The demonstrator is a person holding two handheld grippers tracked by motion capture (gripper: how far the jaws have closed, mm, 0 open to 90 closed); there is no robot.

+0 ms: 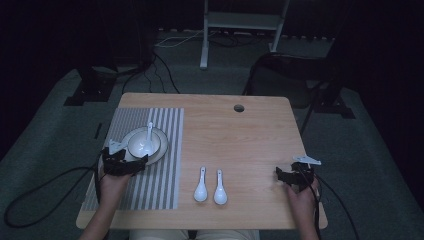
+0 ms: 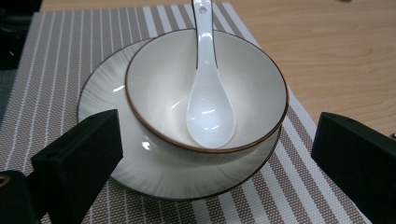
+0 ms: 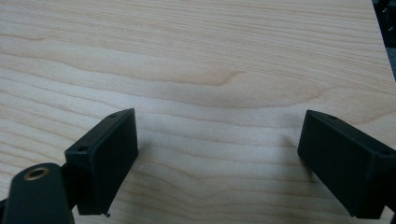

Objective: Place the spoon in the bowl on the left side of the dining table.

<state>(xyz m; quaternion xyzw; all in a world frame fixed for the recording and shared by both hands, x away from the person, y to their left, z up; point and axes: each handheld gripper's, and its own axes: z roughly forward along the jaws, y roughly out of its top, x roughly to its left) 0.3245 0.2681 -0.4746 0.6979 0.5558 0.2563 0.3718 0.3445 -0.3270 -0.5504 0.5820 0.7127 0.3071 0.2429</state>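
Observation:
A white bowl [image 1: 144, 144] with a brown rim stands on a white plate [image 1: 161, 150] on a striped placemat [image 1: 165, 170] at the table's left. A white ceramic spoon [image 1: 149, 134] lies in the bowl, handle pointing away over the far rim. My left gripper [image 1: 127, 157] is at the near side of the plate. In the left gripper view it [image 2: 217, 135] is open, its jaws wide on either side of the bowl [image 2: 159, 84] and spoon [image 2: 210, 102], touching neither. My right gripper [image 1: 290, 172] rests open near the table's right edge, over bare wood [image 3: 217, 126].
Two more white spoons [image 1: 201, 186] [image 1: 220, 189] lie side by side on the wooden table near its front middle, handles pointing away. A round cable hole [image 1: 239, 108] sits near the far edge. Cables trail over the floor on both sides.

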